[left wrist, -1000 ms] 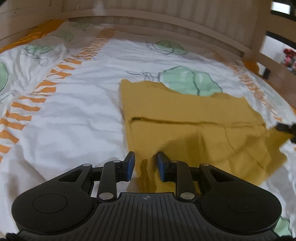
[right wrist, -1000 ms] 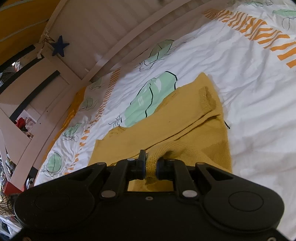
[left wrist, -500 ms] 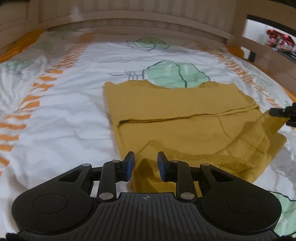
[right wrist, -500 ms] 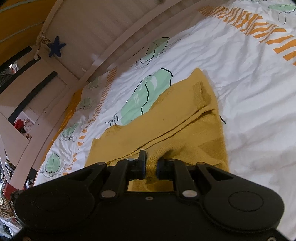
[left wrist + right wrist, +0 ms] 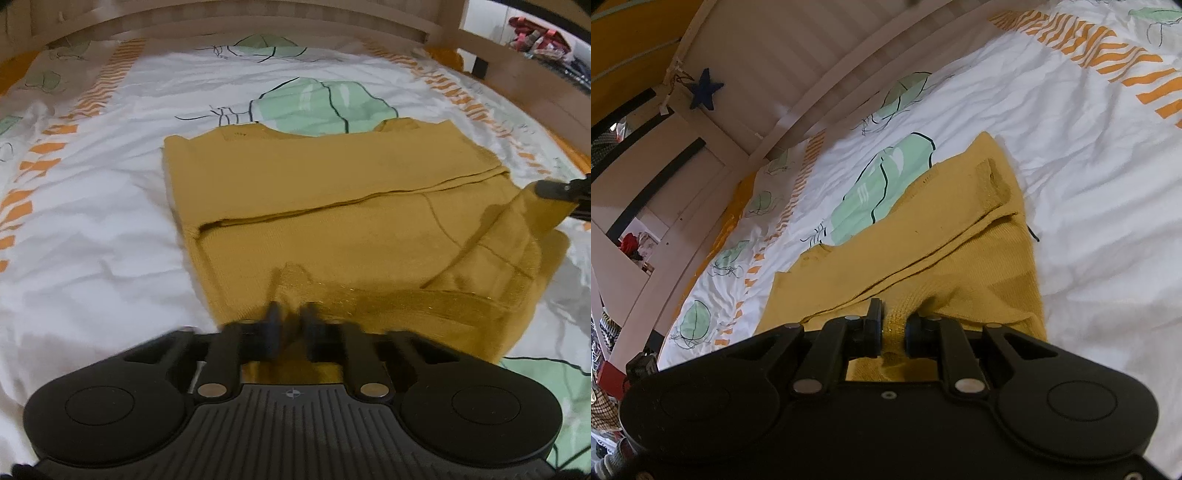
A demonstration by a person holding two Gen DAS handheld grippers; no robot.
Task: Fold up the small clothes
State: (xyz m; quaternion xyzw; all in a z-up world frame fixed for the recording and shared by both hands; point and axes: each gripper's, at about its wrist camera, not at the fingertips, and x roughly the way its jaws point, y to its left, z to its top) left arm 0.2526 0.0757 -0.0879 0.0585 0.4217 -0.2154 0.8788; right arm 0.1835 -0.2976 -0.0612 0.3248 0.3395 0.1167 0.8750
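In the left wrist view, the left hand-held gripper (image 5: 290,325) pinches the near hem of a mustard-yellow knit top (image 5: 332,206), its jaws nearly together with a ridge of fabric bunched up between the pads, though motion blur softens the fingertips. The top lies on a bed (image 5: 92,221) dressed in a white sheet with green leaf prints and orange stripes; a fold already runs across its middle, and the near edge is thick and rumpled. At the right edge of this view, the right hand-held gripper (image 5: 557,190) holds up a corner of the same garment, tenting the cloth there. In the right wrist view, the right hand-held gripper (image 5: 894,326) is clamped on a ribbed edge of the knit top (image 5: 923,236), and a fold of yellow fabric fills the gap between its pads. Beyond it the garment stretches flat toward the wooden bed frame (image 5: 798,74), with a seam line crossing it. The step in hand seems to be gripping both near corners for the next fold; the following move likely calls for lifting the two corners together and carrying them evenly over the far half, keeping the hem taut so that the layers land square.
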